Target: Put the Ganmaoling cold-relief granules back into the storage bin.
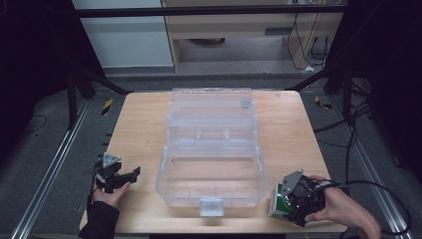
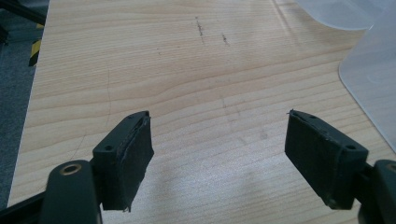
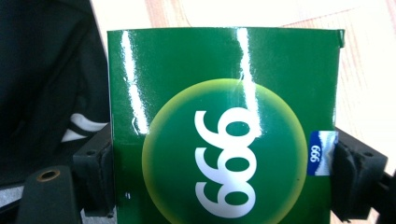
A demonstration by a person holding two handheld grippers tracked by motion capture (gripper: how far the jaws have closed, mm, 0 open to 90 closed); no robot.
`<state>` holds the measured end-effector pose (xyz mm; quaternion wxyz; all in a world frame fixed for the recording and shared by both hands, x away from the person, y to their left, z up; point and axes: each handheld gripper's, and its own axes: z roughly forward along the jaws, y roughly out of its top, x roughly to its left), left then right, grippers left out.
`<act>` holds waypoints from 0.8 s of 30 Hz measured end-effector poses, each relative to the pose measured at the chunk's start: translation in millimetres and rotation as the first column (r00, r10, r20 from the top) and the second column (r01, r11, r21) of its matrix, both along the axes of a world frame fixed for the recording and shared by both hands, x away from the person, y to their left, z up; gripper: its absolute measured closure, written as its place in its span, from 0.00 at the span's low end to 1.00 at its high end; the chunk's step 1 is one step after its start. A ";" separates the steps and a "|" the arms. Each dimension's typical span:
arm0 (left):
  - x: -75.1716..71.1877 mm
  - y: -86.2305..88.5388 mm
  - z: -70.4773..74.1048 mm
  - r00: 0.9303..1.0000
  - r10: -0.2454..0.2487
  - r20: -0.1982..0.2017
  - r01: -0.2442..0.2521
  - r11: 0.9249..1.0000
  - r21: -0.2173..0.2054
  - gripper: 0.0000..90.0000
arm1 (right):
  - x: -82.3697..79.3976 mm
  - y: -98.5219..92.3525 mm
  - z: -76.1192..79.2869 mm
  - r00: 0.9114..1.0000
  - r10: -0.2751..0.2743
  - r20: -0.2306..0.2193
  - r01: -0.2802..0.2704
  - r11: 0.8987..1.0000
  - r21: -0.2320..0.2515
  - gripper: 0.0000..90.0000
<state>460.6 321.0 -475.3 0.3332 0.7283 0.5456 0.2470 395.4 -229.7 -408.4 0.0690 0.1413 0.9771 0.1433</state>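
Storage box, clear plastic, sits lid-open mid-counter, likely awaiting loading. Right gripper beside box's front right corner clamps green "999" carton; left gripper at box's left, jaws apart, empty.

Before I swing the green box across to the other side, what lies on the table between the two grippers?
In the high view, the open clear plastic case lies between the left gripper and the right gripper, which holds the green box.
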 end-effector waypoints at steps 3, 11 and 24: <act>0.0 0.0 0.0 1.000 0.001 -0.001 -0.001 1.000 0.000 0.25 | -3.3 -2.2 9.4 1.000 0.003 0.005 -0.003 1.000 0.020 0.18; -0.1 0.1 0.2 1.000 0.001 -0.001 -0.001 1.000 0.000 0.25 | -9.5 -5.6 41.3 1.000 0.003 0.028 -0.004 1.000 0.023 0.18; 0.7 0.1 -0.1 1.000 0.002 -0.004 -0.002 1.000 -0.004 0.25 | -4.5 10.7 93.7 0.993 0.027 0.117 -0.030 0.999 0.020 0.18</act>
